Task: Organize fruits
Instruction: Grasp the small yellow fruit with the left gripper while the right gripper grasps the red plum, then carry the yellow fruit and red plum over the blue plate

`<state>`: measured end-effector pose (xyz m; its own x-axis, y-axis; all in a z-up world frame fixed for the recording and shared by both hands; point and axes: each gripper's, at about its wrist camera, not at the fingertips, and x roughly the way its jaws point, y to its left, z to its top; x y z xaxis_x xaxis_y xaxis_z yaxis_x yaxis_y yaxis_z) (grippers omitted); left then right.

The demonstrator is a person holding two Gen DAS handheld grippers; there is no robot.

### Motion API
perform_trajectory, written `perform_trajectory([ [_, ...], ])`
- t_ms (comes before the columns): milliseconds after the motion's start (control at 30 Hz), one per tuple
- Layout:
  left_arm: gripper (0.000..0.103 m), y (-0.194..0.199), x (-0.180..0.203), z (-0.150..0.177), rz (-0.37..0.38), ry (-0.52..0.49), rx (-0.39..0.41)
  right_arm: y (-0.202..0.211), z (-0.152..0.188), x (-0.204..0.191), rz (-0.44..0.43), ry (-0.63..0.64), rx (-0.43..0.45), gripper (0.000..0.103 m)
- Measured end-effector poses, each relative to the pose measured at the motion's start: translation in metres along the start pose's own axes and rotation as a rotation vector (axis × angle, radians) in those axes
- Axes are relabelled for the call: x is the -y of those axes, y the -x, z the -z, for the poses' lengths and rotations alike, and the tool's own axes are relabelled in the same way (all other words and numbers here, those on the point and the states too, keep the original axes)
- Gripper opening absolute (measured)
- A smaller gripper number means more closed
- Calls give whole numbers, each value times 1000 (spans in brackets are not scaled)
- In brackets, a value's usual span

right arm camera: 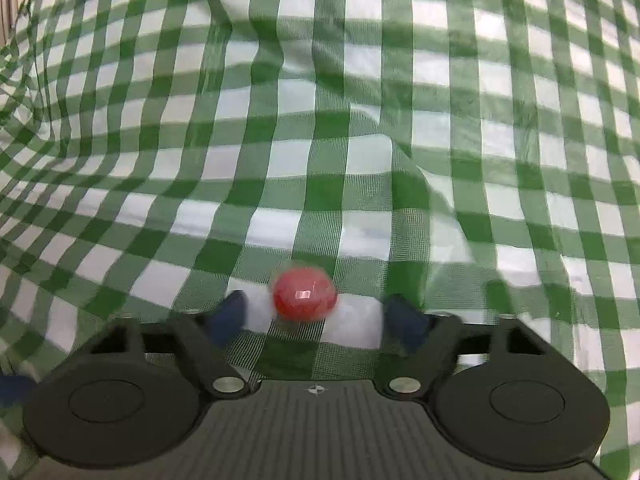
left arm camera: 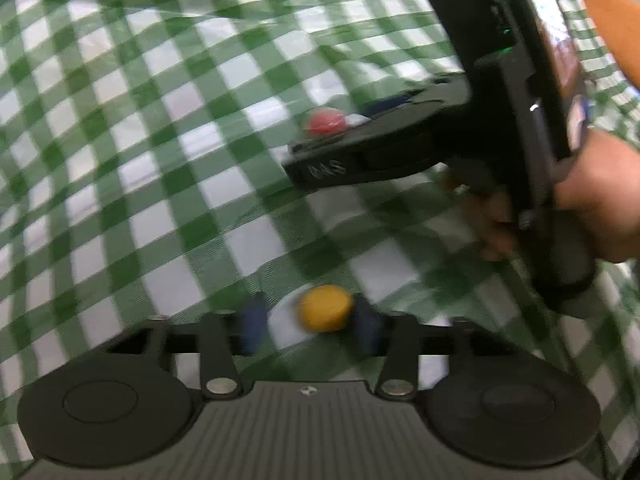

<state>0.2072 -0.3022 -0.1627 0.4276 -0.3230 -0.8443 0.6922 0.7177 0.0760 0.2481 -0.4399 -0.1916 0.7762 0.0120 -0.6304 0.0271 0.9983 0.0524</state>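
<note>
**Both Grippers Positioned at Fruit on the Checked Cloth**

Left gripper (left arm camera: 310,322): In the left wrist view, the two blue fingertips (left arm camera: 253,326) are sitting low in the frame, just above the black gripper body. A yellow-orange round fruit (left arm camera: 326,307) is lying between them, close against the right-hand tip, while a visible gap is showing between the fruit and the left-hand tip. The picture is blurred, so whether both pads are pressing on the fruit cannot be told from it.

Right gripper (right arm camera: 316,318): In the right wrist view, the blue fingertips (right arm camera: 228,316) are standing apart at lower centre. A red round fruit (right arm camera: 304,294) is resting between them, nearer the left-hand tip, with cloth showing on both sides of it. The pads are not touching the fruit.

Surroundings: A green-and-white checked cloth (right arm camera: 320,120) is covering the whole work surface and is lying in raised folds, one fold rising just to the right of the red fruit. In the left wrist view, the right gripper is reaching in from the right edge, held by a hand (left arm camera: 592,200), its fingers pointing at the red fruit at mid-frame. An orange sleeve (left arm camera: 612,20) is showing at the upper right corner.
</note>
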Motion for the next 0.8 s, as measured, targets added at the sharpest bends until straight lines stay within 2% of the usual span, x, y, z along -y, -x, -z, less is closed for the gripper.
perform_trajectory([
  [33, 30, 2, 1, 0, 12, -6, 9, 1, 0, -1, -9, 11, 8, 32],
  [200, 30, 19, -2, 6, -24, -21, 45, 22, 3, 2, 29, 22, 30, 32],
  [300, 30, 42, -13, 12, -28, 22, 63, 47, 6, 1, 67, 13, 50, 32],
  [367, 30, 56, -22, 18, -33, 54, 59, 56, 1, 3, 47, -28, 48, 32],
  [500, 30, 96, -31, 34, -89, 91, 60, 74, -8, 3, 102, -60, 43, 32],
  [600, 30, 133, -42, 53, -129, 137, 54, 107, -4, -9, 63, -82, 56, 32],
  [800, 30, 205, -64, 107, -172, 239, 32, 191, 29, -79, -34, 11, 50, 32],
])
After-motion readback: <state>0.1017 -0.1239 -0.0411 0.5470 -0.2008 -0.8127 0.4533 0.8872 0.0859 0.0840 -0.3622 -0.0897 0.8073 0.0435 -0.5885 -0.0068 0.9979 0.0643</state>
